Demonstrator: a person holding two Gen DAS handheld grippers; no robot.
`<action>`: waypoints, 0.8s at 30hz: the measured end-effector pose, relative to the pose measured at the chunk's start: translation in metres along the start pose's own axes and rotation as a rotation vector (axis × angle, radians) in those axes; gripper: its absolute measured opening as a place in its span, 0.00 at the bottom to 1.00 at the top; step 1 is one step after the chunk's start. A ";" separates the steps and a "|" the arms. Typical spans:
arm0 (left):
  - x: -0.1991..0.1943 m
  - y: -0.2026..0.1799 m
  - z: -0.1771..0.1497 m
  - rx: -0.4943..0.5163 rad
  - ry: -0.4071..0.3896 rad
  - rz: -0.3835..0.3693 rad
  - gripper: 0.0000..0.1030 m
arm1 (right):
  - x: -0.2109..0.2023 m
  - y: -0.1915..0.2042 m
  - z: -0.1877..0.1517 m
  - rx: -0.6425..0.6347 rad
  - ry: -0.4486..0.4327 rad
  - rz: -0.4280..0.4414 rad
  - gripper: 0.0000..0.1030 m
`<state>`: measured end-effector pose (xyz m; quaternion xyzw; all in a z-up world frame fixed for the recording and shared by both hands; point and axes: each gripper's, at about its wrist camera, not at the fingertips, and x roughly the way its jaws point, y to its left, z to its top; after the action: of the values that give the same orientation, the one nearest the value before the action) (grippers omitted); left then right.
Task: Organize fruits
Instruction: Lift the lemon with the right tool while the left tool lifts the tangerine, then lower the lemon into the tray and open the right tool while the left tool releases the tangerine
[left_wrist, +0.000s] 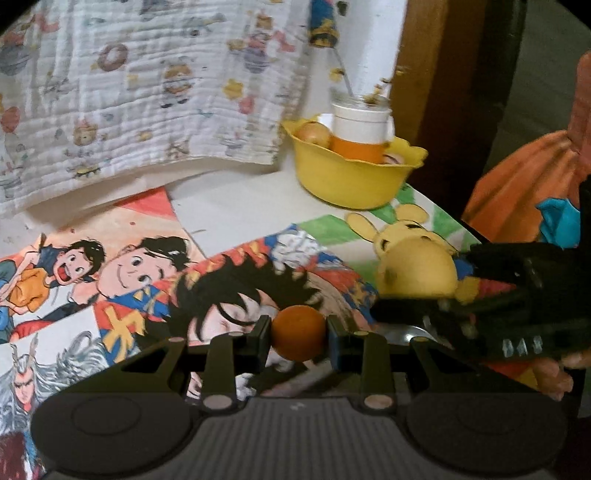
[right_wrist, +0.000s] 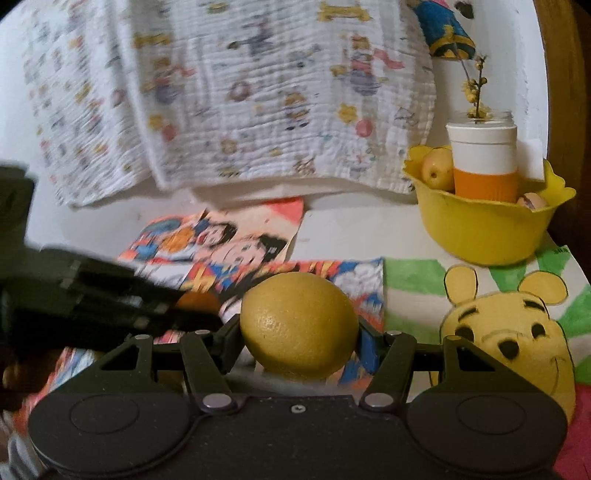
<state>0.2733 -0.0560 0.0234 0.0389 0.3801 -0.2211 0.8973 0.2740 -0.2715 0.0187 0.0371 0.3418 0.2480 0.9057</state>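
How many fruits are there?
4 that I can see: a small orange fruit in the left gripper, a big yellow fruit in the right gripper, and two in the yellow bowl: one behind the cup, one beside it. More may hide.

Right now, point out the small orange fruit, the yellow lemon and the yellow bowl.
small orange fruit (left_wrist: 297, 333): left wrist view, middle of its front.
yellow lemon (right_wrist: 299, 326): right wrist view, middle of its rind.
yellow bowl (right_wrist: 484, 236): right wrist view, front outer wall.
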 end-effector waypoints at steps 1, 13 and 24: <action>-0.001 -0.004 -0.002 0.007 0.000 -0.005 0.33 | -0.006 0.003 -0.006 -0.013 0.003 0.006 0.61; -0.002 -0.032 -0.011 0.028 0.008 -0.044 0.33 | -0.058 0.032 -0.076 -0.122 0.053 0.060 0.61; 0.016 -0.059 -0.017 0.088 0.060 -0.073 0.33 | -0.063 0.041 -0.100 -0.194 0.068 0.046 0.61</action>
<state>0.2470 -0.1109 0.0061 0.0712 0.3978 -0.2687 0.8743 0.1522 -0.2759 -0.0101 -0.0511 0.3459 0.3019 0.8869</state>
